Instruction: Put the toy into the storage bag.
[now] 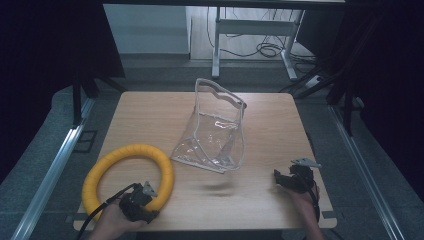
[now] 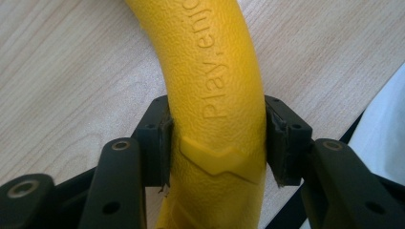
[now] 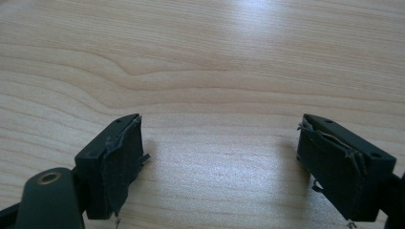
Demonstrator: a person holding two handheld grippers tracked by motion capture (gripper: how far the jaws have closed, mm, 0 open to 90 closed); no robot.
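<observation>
A yellow foam ring [image 1: 129, 172] lies flat at the front left of the wooden table [image 1: 150, 115]. My left gripper [image 1: 150, 197] is shut on the ring's near right arc; in the left gripper view both pads press the ring [image 2: 217, 95] from either side, just past its raised lettering. A clear plastic zip pouch [image 1: 215, 130] stands slumped in the middle of the table with its mouth up. My right gripper [image 1: 281, 179] rests low near the front right edge, held by a hand. Its jaws stand wide apart over bare wood in the right gripper view [image 3: 219, 157].
The table's front edge runs just below both hands. Grey floor and metal rails [image 1: 50, 170] flank the table. A white desk frame with cables [image 1: 260, 37] stands beyond the far edge. Bare wood lies between the ring and the right gripper.
</observation>
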